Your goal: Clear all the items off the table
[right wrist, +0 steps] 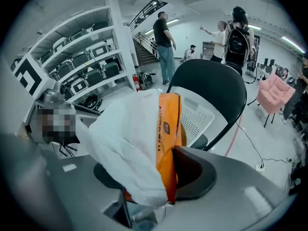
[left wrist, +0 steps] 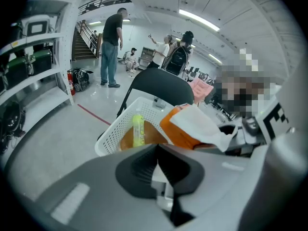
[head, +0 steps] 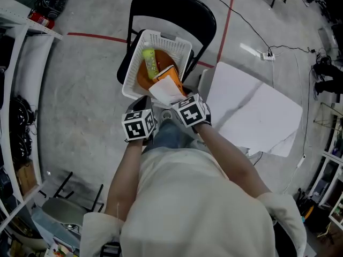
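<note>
At the right gripper (right wrist: 153,179): jaws well apart but clamped on an orange packet (right wrist: 168,129) with a white sheet (right wrist: 122,138) draped over its left face. Both pinched low between the pads, sticking up and away along the jaws. At the left gripper (left wrist: 161,170): jaws clenched together, nothing between them. Just left of the right one in the head view, side by side.

Just beyond both: white basket (head: 161,39) on the seat of a black folding chair (head: 177,7). Inside, a yellow-green bottle (head: 149,62) lying lengthwise toward the far left, on something orange-brown across the bottom; cannot tell what. Held packet's far end over the basket's near right corner in the head view. Touching the rim or not: cannot tell.

Key relation: basket straight ahead and slightly left of the right gripper. Packet's long axis roughly in line with the jaws, slanting into the basket. Right hand nearer, and the only loaded one. Free room in the basket's near right part, apart from the bottle.

White table (head: 252,111) off to the right; nothing seen on its top. Judged: drop-off step, probably late in the clearing. Next, likely: ease forward, then let go. Risk: loose sheet snagging on the rim or sliding outside.
</note>
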A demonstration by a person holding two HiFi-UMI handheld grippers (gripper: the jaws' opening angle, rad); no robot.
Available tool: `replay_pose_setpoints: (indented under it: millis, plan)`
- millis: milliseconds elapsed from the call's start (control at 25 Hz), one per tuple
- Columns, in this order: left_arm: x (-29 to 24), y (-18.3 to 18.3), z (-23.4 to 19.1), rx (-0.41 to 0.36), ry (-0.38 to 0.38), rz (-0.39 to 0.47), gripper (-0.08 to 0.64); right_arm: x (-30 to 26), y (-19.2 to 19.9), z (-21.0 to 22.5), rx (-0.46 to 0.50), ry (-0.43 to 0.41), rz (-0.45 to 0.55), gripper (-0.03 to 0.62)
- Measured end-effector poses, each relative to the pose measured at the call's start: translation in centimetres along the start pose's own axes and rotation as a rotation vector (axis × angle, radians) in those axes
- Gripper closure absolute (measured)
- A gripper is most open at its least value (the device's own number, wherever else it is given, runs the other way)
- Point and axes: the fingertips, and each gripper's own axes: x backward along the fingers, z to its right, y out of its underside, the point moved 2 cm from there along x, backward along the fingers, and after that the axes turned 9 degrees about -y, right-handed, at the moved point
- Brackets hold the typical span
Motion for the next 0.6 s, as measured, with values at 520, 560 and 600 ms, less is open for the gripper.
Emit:
replay_pose_setpoints:
  millis: [520, 560, 600]
  plan:
    - [-2.8, 1.6, -3.6, 0.070, -0.030, -0.059, 0.551, -6.4, -1.1, -1.1, 0.020, -0.072, -0.096, 0.341]
    - [-3.1, 1.6, -3.8, 0.074, -0.031, -0.062, 0.551, -6.8, -1.1, -1.0, 0.020, -0.074, -0.102, 0.341]
    - [-3.4, 1.5, -4.0, 0.076, -0.032, -0.064, 0.551, -7.2, -1.2, -1.0, 0.021, -0.076, -0.107, 0.341]
